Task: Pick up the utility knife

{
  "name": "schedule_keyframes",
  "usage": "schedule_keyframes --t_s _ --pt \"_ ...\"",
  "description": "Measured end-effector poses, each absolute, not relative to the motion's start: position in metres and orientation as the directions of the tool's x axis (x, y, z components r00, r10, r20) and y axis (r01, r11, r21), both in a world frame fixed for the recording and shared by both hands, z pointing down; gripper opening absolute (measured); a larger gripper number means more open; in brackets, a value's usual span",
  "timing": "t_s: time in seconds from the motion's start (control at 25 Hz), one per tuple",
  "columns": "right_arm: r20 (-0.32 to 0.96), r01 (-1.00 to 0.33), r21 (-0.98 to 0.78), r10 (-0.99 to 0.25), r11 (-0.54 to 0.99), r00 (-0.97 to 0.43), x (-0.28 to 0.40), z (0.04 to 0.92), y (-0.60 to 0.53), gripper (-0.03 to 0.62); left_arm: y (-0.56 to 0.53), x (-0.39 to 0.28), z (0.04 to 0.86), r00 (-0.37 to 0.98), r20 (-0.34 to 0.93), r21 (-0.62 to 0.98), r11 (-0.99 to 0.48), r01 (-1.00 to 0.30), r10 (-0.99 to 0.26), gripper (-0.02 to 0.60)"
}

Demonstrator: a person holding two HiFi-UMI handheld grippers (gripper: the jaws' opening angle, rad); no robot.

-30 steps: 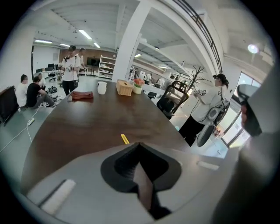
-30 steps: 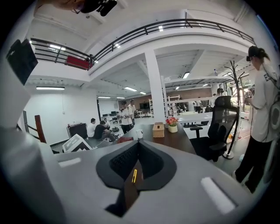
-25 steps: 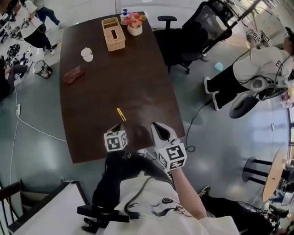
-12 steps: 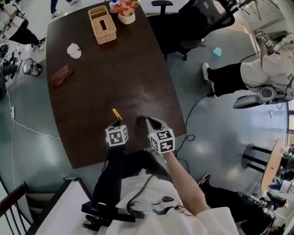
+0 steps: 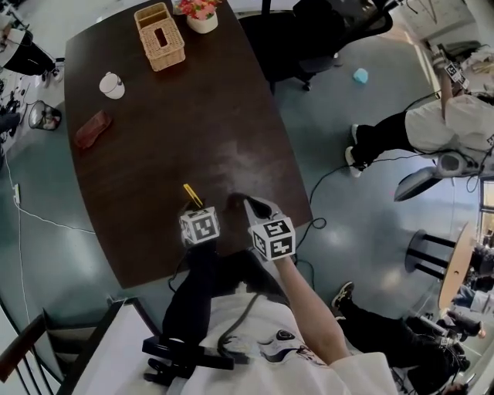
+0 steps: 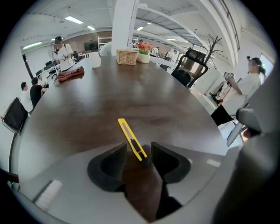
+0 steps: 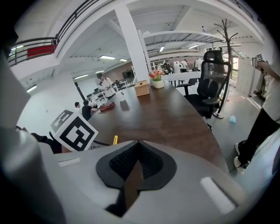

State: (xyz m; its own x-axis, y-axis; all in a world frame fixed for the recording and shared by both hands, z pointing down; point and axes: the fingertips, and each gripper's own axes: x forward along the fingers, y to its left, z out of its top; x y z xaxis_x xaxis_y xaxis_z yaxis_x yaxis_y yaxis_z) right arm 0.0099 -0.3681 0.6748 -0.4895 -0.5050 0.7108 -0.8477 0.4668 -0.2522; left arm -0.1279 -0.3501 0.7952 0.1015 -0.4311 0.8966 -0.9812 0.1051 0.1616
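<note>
**Asker:** What holds things on that table [image 5: 170,131], and what's in them?

**Me:** Three holders, all at the far end. A woven box [image 5: 160,36] with a slot in its top; I can't tell what is inside. Just beside it, at the table's far edge, a white pot [image 5: 202,17] holding pink flowers. A small white cup [image 5: 112,85] stands apart from both, toward the left edge, and its inside doesn't show to me.

**Asker:** Anything else out there?

**Me:** A reddish-brown pouch [image 5: 93,129] lies flat near the left edge, on the near side of the cup. A black office chair [image 5: 309,31] stands off the table's far right corner. All of that is well apart from my claws.

**Asker:** And the utility knife?

**Me:** The yellow utility knife [image 6: 132,140] lies flat on bare wood near my edge of the table, slanting away from me to the left. Its near end sits between the jaws of my left claw [image 6: 139,151], and the rest reaches out past the tips.

**Asker:** Do you have hold of it?

**Me:** No. My left claw is spreading its jaws, and the pads stand off either side of the knife's end without pressing it. My right claw [image 7: 138,143] is clenched on nothing, tips together, resting just to the right of the left one and clear of the knife.
</note>
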Motion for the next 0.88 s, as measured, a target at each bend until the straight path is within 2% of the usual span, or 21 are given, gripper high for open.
schedule_keyframes --t_s 0.12,0.4,0.64,0.88 --pt "0.711 -0.854 -0.255 -0.511 0.453 -0.483 0.016 0.672 -0.366 0.002 -0.351 -0.124 0.804 0.083 0.905 0.145 0.121 -0.982 -0.417 0.206" --pt "0.708 -0.865 -0.258 -0.524 0.431 -0.473 0.029 0.664 -0.359 0.002 -0.353 -0.128 0.804 -0.001 0.911 0.089 0.198 -0.976 -0.413 0.184" --pt "0.707 -0.862 -0.265 -0.521 0.432 -0.478 0.028 0.666 -0.356 0.002 -0.350 -0.123 0.807 0.001 0.910 0.092 0.200 -0.976 -0.414 0.065" --pt "0.694 -0.853 -0.272 -0.523 0.445 -0.495 0.029 0.663 -0.356 0.002 -0.343 -0.123 0.799 0.047 0.897 0.148 0.200 -0.969 -0.439 0.064"
